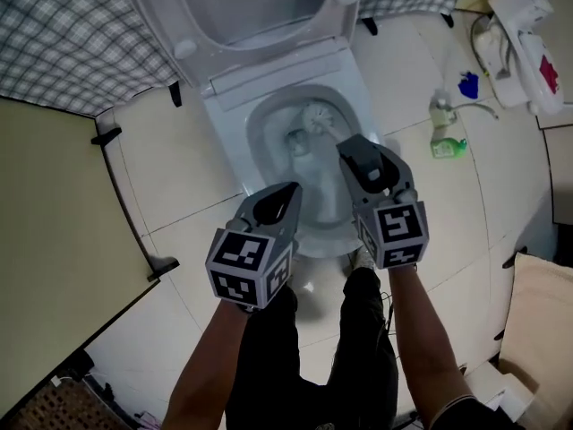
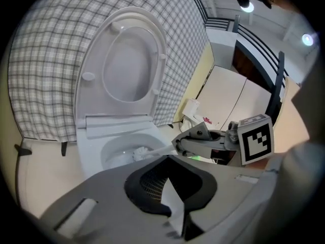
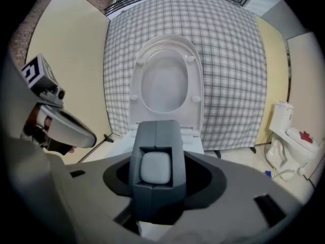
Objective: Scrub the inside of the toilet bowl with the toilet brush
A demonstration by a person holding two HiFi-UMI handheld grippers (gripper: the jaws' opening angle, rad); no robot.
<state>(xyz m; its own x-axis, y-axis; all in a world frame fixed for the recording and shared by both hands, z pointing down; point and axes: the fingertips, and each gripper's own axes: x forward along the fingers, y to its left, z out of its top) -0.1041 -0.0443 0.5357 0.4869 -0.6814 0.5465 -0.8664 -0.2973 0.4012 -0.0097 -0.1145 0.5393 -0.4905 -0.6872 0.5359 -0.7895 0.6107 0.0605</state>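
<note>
Toilet brush (image 1: 315, 116) stands bristles-down inside the toilet bowl (image 1: 258, 137), upper centre of the frame, with its handle clamped in the right gripper (image 1: 351, 153). Scrubbing looks underway, with most of the walls left to cover. The left gripper (image 1: 285, 195), jaws together and empty, hangs over the near rim and crowds the sweep. The raised seat (image 1: 192, 34) leaves the top clear.

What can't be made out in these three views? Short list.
Whether the toilet brush bristles touch the bowl wall: too small in the head view.
Front of the bowl: covered by the left gripper and right gripper, head view.
Bowl and brush in the right gripper view: behind its own jaws.
Label on the green bottle: too small.
The raised seat: cut by head view's top edge.
</note>
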